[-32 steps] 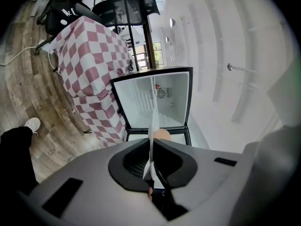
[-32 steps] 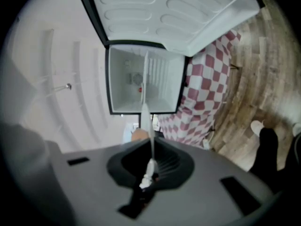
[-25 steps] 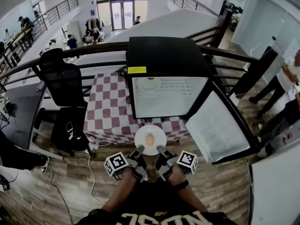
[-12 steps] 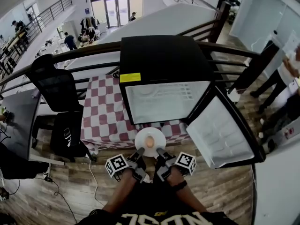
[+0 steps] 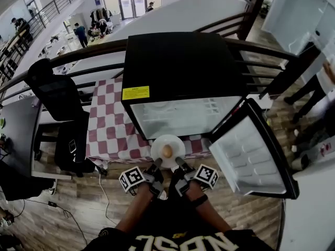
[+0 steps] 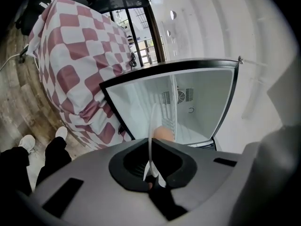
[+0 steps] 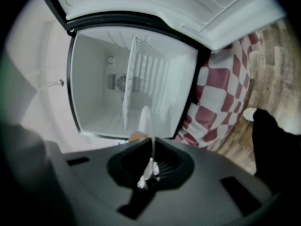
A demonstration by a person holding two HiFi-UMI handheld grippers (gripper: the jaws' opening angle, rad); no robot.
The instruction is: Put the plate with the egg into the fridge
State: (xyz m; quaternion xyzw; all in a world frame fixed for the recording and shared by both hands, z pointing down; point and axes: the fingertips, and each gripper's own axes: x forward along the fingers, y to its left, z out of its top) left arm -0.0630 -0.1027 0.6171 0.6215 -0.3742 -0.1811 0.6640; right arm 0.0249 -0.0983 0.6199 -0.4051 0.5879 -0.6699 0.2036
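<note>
A white plate (image 5: 168,145) carrying a brown egg (image 5: 167,151) hangs level just in front of the open black fridge (image 5: 178,72). My left gripper (image 5: 156,166) is shut on the plate's near-left rim and my right gripper (image 5: 179,164) is shut on its near-right rim. In the left gripper view the plate (image 6: 151,140) shows edge-on between the jaws, with the egg (image 6: 163,134) beyond. The right gripper view shows the plate (image 7: 146,126) edge-on too, with the egg (image 7: 136,136) beside it and the fridge's white interior (image 7: 127,84) with its wire shelf ahead.
The fridge door (image 5: 255,154) swings open to the right. The fridge stands on a table with a red-and-white checked cloth (image 5: 111,124). A black office chair (image 5: 60,103) is at the left, a black railing (image 5: 63,61) behind. A person's shoes (image 6: 26,142) are on the wood floor.
The plate and both grippers have come closer to the fridge opening; the fridge now looms larger in the head view, with the plate at its lower edge.
</note>
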